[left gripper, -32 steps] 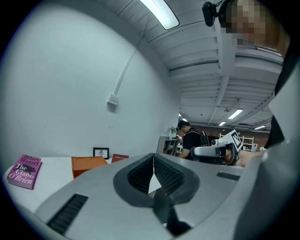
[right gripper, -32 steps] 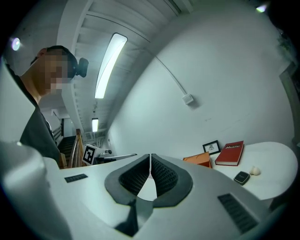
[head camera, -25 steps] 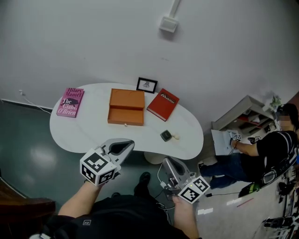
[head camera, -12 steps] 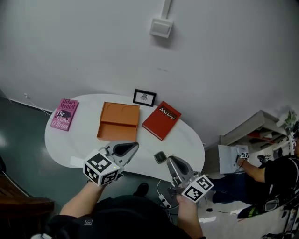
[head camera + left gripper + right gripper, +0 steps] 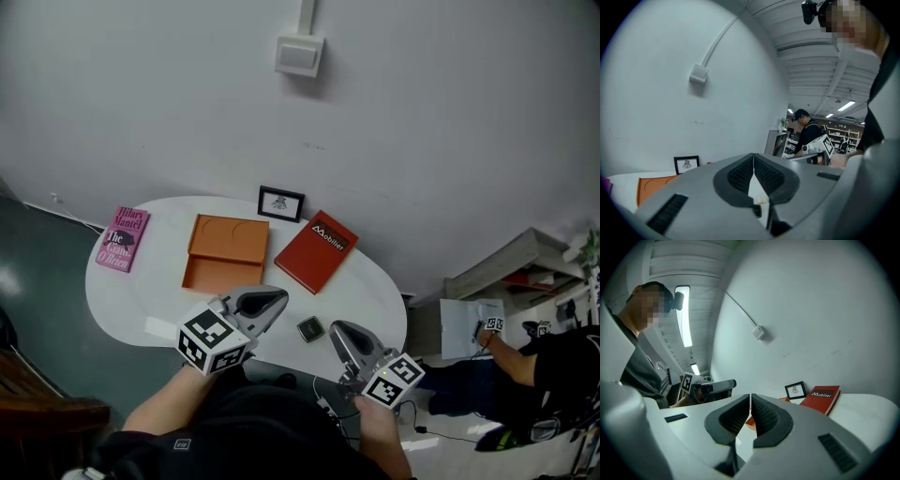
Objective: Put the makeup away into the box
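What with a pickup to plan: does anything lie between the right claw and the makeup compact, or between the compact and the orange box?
Nothing visible on the table. The compact lies close beside the right claw, and only the left claw hangs over the stretch toward the orange box.

On the pink book (image 5: 117, 239), at the left end of the worktop (image 5: 370, 300), "Hilary Mantel" and "The Giant O'Brien" are read. "Mobilier" is printed in white on the red book (image 5: 316, 251). The dark figure in the framed picture (image 5: 281, 202) is not legible. Black-and-white square markers are carried on the left gripper (image 5: 281, 297) and the right gripper (image 5: 336, 329).
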`<state>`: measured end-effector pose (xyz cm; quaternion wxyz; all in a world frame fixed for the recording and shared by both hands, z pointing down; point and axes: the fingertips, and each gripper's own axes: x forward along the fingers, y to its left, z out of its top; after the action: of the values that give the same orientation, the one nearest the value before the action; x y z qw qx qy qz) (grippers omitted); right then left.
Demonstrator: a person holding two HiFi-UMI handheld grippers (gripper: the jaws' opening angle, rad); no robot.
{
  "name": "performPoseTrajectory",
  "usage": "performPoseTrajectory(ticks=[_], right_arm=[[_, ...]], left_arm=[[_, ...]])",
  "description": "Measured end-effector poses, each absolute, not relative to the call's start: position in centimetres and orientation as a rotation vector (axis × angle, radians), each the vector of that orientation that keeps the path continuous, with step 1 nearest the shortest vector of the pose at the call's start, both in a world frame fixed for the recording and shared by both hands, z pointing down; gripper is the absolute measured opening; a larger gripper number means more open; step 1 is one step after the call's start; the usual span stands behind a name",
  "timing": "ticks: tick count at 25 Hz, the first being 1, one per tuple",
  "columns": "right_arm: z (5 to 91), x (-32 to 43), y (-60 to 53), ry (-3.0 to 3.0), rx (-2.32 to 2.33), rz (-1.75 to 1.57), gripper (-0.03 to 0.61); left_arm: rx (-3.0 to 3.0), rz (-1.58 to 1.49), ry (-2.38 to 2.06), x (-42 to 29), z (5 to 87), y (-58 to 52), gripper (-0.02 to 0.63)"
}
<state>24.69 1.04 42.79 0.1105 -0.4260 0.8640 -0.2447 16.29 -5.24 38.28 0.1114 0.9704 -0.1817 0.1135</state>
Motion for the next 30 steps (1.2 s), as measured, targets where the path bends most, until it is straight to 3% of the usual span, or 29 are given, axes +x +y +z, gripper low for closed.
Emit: performPoseTrajectory(ticks=[12,23,26,30], right_arm=[[45.3,23.8,-2.0,2.579,-1.446,-0.737,0.038],[55.6,24.5,-2.3,2.732,-1.683,-0.874,0.045],[58.8,24.4,-2.4,2.762,-1.669,-0.978,0.154],[62.6,24.0,-2.0,2.847,-1.669,-1.069,0.207]], left_arm=[[2.812,0.320,-0.486,14.6,39.3,-9.3,0.015],[2.699,0.475,-0.424,13.9,45.4,-9.5,0.015],[2.686,0.511,-0.405,14.1,46.6,-9.5,0.015],[2.660,0.556,-0.383,14.1,47.8,-8.9,0.015]])
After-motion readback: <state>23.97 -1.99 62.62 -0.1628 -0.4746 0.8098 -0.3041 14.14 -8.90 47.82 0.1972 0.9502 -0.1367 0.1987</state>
